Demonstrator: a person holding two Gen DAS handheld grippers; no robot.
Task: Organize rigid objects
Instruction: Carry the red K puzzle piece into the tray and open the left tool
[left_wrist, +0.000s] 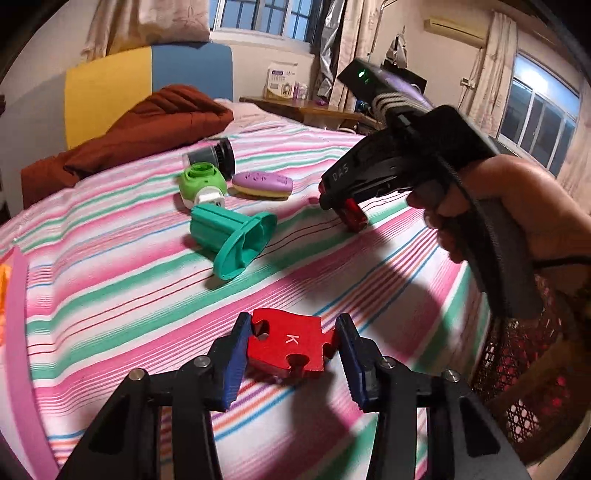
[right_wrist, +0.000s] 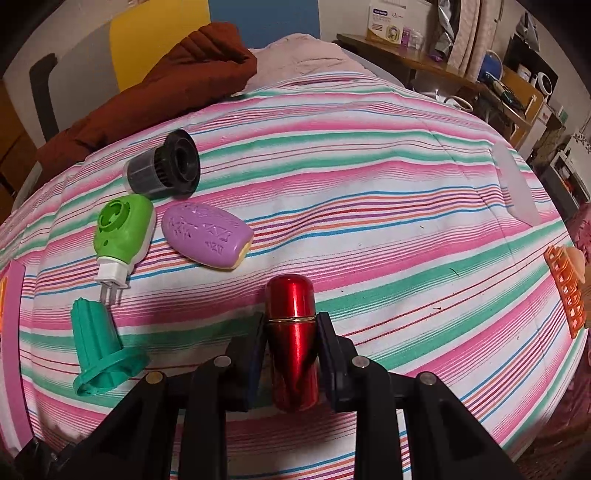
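Note:
My left gripper (left_wrist: 292, 324) is shut on a flat red puzzle piece (left_wrist: 291, 345) marked K, its blue pads pressing both side edges just above the striped bedsheet (left_wrist: 122, 295). A red metallic capsule-shaped tube (right_wrist: 293, 354) sticks forward from my right gripper (right_wrist: 291, 320), which is shut on its middle. In the left wrist view that right gripper (left_wrist: 340, 208), held by a hand (left_wrist: 517, 206), tilts down with the red tube (left_wrist: 354, 218) close to the sheet. Whether the tube touches the sheet I cannot tell.
On the sheet lie a teal flanged piece (right_wrist: 99, 350), a green plug-in device (right_wrist: 123, 229), a purple oval bar (right_wrist: 207, 236) and a black-and-clear cylinder (right_wrist: 162, 168). A brown quilt (right_wrist: 192, 70) sits behind them. An orange basket (right_wrist: 565, 299) is at the right edge and a pink rim (left_wrist: 18, 332) at the left.

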